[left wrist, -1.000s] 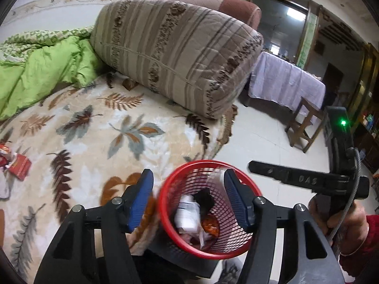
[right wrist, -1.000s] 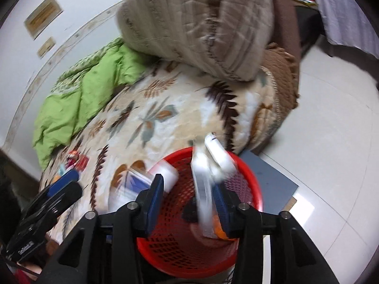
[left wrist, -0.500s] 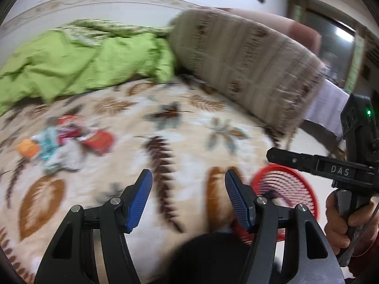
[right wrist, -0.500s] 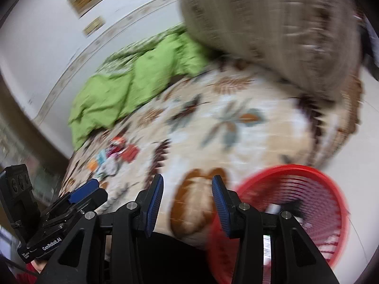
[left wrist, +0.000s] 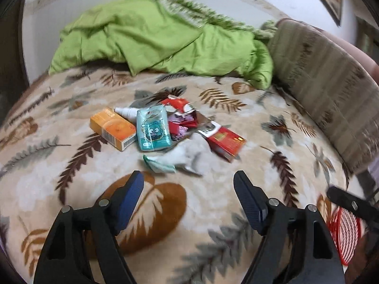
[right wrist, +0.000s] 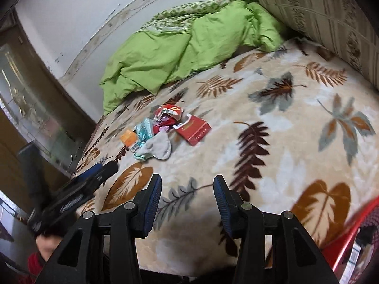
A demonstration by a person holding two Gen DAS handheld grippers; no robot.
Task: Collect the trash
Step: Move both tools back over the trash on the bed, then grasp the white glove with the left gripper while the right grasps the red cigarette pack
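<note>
A pile of trash lies on the leaf-patterned bed blanket (left wrist: 213,203): an orange box (left wrist: 112,129), a teal pouch (left wrist: 152,129), a red box (left wrist: 225,142), a crumpled red wrapper (left wrist: 180,105), a small white bottle (left wrist: 126,111) and a grey sock (left wrist: 194,152). My left gripper (left wrist: 188,187) is open and empty just short of the sock. My right gripper (right wrist: 187,189) is open and empty, further from the pile; the red box (right wrist: 195,130) and the sock (right wrist: 158,146) show ahead. The red mesh bin (left wrist: 344,234) stands at the bed's right edge and also shows in the right wrist view (right wrist: 355,236).
A green quilt (left wrist: 161,37) is heaped at the far side of the bed. A large striped pillow (left wrist: 327,82) lies along the right. In the right wrist view, the left gripper (right wrist: 78,194) is at lower left, with a cabinet (right wrist: 28,108) beyond.
Both grippers have swung left from over the red bin to face the trash pile on the bed. The items my right gripper held over the bin are gone from it.
</note>
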